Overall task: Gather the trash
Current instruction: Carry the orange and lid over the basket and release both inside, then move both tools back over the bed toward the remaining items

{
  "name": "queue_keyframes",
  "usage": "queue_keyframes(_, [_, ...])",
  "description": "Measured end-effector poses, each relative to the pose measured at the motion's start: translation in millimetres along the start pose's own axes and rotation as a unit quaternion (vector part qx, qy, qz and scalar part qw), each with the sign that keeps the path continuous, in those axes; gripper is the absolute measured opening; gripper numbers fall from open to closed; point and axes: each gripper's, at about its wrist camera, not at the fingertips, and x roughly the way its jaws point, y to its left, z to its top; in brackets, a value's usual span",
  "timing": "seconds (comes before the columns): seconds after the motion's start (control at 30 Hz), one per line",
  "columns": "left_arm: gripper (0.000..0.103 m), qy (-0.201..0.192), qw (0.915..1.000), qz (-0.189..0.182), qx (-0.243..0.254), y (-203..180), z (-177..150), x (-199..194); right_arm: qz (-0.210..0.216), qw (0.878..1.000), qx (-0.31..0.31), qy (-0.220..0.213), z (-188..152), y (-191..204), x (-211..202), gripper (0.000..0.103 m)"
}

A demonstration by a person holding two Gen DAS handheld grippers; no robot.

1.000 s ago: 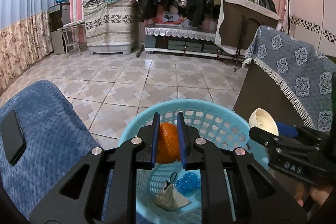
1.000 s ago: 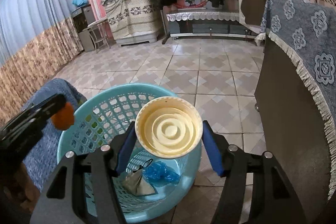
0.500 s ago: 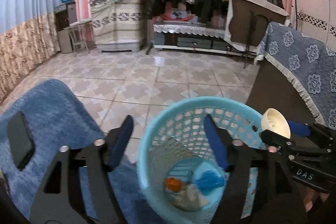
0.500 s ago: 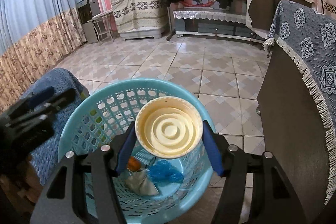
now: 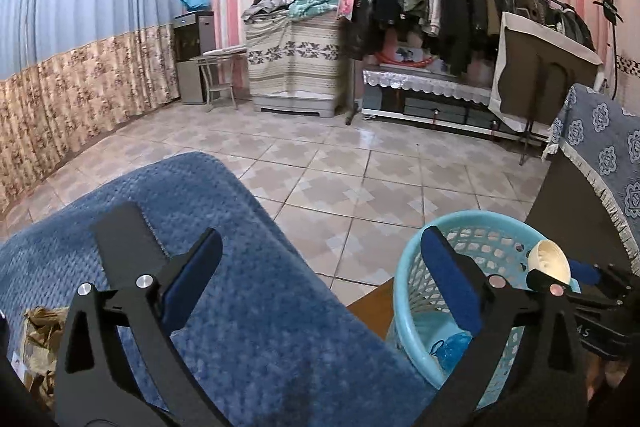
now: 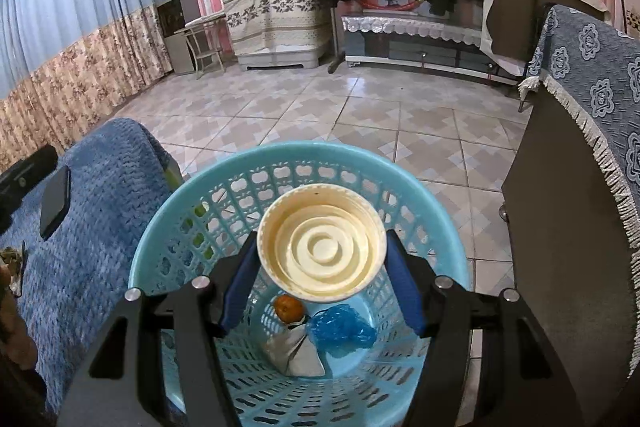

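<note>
My right gripper (image 6: pixel 322 267) is shut on a cream ribbed cup (image 6: pixel 322 247) and holds it over the light blue basket (image 6: pixel 160 251). At the basket's bottom lie an orange (image 6: pixel 288 308), a blue plastic bag (image 6: pixel 340 327) and a pale pouch (image 6: pixel 296 351). My left gripper (image 5: pixel 320 283) hangs over the blue blanket (image 5: pixel 260 327), left of the basket (image 5: pixel 408 291). Its jaws are opening wide and nothing is between them. In the left wrist view the right gripper (image 5: pixel 560 281) shows at the right with the cup (image 5: pixel 548 261).
A black phone (image 5: pixel 124 243) lies on the blanket, with crumpled brown paper (image 5: pixel 40 339) nearer to me. A dark cabinet (image 6: pixel 560 267) under a blue patterned cloth stands right of the basket. Tiled floor (image 5: pixel 360 167) stretches to a clothes rack at the far wall.
My left gripper let go of the orange, which now lies in the basket. Its jaws spread wide and it swung left over the blanket. The right gripper kept the cup and shifted slightly over the basket.
</note>
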Motion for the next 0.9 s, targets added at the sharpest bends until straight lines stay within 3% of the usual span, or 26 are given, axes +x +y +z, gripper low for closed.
queue_keyframes(0.07, [0.097,-0.001,1.0,0.004,-0.002,4,-2,-2,-0.001,1.0,-0.002,0.004,-1,3,3,0.063])
queue_keyframes(0.13, [0.097,0.002,1.0,0.007,-0.002,6,-3,-3,-0.004,1.0,-0.003,0.003,0,4,4,0.077])
queue_keyframes(0.3, [0.097,-0.002,0.9998,0.018,0.003,8,-6,-10,0.004,1.0,0.001,-0.012,2,0,-1,0.088])
queue_keyframes(0.9, [0.098,-0.008,0.9988,0.041,-0.026,53,-23,-61,0.007,0.999,-0.02,-0.035,4,18,-17,0.095])
